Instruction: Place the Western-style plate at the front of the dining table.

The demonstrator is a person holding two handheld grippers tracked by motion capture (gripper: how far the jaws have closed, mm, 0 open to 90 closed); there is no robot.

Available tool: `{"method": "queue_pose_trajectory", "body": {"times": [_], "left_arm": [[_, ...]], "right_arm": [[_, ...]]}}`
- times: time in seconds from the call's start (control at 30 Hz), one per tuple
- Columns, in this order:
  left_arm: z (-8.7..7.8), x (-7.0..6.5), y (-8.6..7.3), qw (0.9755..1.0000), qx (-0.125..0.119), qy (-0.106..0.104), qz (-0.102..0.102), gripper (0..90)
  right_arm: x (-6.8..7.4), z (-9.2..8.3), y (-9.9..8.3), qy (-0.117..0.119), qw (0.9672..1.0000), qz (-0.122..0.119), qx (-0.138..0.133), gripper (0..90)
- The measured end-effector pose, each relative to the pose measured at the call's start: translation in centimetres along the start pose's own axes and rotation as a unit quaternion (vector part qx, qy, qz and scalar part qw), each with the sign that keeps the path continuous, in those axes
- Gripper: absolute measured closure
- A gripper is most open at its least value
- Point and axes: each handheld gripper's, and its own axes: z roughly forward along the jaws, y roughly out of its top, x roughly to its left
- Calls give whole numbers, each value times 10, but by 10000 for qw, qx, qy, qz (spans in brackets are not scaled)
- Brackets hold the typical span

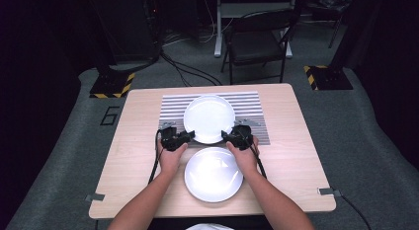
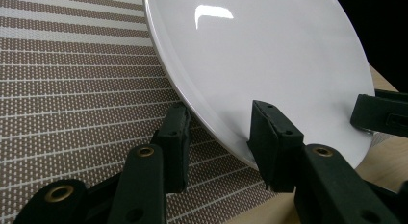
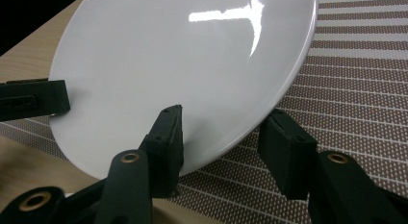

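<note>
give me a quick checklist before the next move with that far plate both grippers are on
1. Left gripper clamped on the far plate rim: ok.
2. Right gripper clamped on the opposite rim: ok.
3. Plate over the striped mat: ok.
4. Plate lifted clear of the mat: cannot tell.
5. Near plate apart from the held plate: ok.
6. Both grips on matching sides, plate balanced: ok.

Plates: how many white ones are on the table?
2. The far plate is over the striped mat, held at its rim by the left hand-held gripper and the right hand-held gripper. The near plate lies on the bare table between the person's wrists.
</note>
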Motion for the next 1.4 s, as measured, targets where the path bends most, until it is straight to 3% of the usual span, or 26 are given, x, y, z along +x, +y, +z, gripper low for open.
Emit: {"method": "queue_pose_trajectory", "body": {"times": [0.33,0.53,1.4], "left_arm": [[3,-5,3,10000,-8,-6,54,592],[6,-6,6,10000,-70,15,12,593],[26,0,9,9998,150,66,-91,594]], "right_arm": [[-5,0,2,-64,9999,68,-45,511],[-6,0,9,-188,9998,-120,-2,518],[-15,13,9,-273,9995,-50,181,526]]}}
